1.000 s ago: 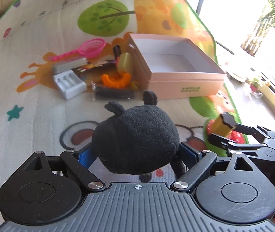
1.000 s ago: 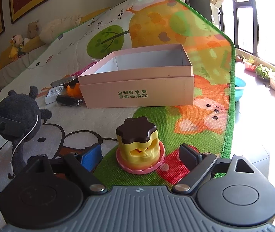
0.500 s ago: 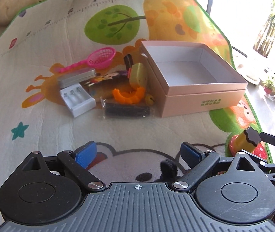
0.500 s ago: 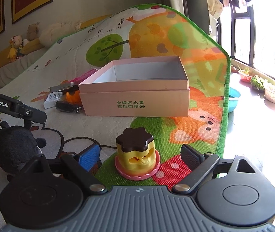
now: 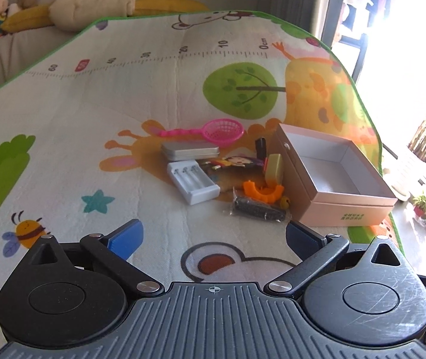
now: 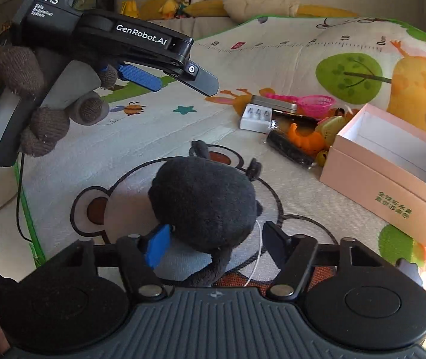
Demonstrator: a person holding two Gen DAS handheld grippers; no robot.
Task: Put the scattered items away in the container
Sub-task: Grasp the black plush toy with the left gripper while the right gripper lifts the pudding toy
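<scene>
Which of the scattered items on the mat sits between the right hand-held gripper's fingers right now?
The black round plush toy. It lies apart from the pile by the pink cardboard box, between the closing fingers of the right hand-held gripper.

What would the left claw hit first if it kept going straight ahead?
Probably bare mat. Nothing lies between the opening left claw fingers; next in line, slightly right, is the black packet, though depth is unclear.

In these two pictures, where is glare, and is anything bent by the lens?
Left wrist view: the window is washed out white; the play mat edge curves, a fisheye effect. Right wrist view: even light, no glare; the black plush toy is sharp.
</scene>
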